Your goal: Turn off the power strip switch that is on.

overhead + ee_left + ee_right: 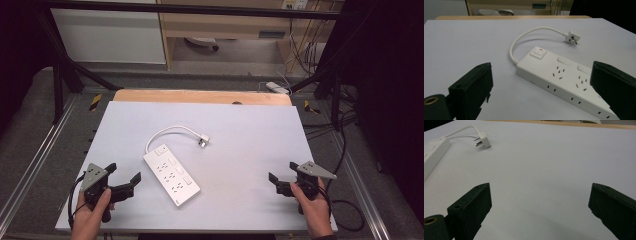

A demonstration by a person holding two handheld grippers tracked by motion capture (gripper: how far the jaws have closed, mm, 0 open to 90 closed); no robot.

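On the white table [240,165], both tongs, left [123,176] and right [281,172], gape wide, empty, flanking the power strip [171,174].

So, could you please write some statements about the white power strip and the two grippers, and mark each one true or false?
1. The white plastic power strip lies flat on the pale grey table. True.
2. The left gripper is shut on the strip. False: its jaws are open, beside the strip.
3. The white plug is inserted in the strip. False: it lies loose on the table.
4. The right gripper is open and holds nothing. True.
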